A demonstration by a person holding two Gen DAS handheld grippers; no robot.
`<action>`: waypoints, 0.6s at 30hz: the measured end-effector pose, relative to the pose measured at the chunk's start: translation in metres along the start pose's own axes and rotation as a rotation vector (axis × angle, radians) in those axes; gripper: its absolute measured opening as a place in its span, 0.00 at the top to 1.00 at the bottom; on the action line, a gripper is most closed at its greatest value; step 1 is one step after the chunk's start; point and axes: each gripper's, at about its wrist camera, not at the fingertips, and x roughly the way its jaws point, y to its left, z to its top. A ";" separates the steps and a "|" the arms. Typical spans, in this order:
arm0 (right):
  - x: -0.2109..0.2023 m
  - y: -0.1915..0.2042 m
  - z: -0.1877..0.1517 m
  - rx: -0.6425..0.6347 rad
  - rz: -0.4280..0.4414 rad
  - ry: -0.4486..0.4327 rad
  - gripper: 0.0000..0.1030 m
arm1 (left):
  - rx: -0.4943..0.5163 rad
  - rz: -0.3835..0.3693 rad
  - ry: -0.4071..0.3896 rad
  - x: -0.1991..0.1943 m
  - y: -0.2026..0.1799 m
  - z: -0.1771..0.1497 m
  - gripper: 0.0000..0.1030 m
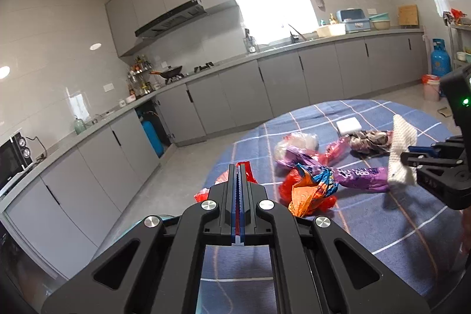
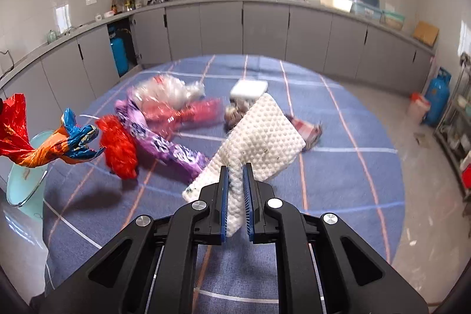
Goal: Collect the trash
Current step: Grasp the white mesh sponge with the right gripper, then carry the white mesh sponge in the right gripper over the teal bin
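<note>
My left gripper point(image 1: 238, 167) is shut on a red, orange and blue foil wrapper point(image 1: 309, 190), which hangs in the air at the left of the right wrist view point(image 2: 44, 143). My right gripper point(image 2: 235, 169) is shut on a white dimpled paper towel point(image 2: 262, 134), held above the round table; it also shows at the right of the left wrist view point(image 1: 401, 149). On the blue checked tablecloth point(image 2: 338, 181) lie a purple wrapper point(image 2: 164, 146), a red wrapper point(image 2: 117, 149), a clear plastic bag point(image 2: 170, 91), a pink wrapper point(image 2: 194, 114) and a patterned wrapper point(image 1: 371, 140).
A white rectangular block point(image 2: 248, 87) lies at the table's far side. A pale green bin point(image 2: 26, 169) stands on the floor left of the table. Grey kitchen cabinets point(image 1: 235, 96) run along the walls. A blue gas cylinder point(image 2: 438, 96) and a small bucket point(image 2: 418, 106) stand at the right.
</note>
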 end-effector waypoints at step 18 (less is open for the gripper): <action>-0.020 0.089 0.018 -0.174 0.161 -0.069 0.89 | -0.041 0.214 0.065 0.001 0.072 -0.020 0.99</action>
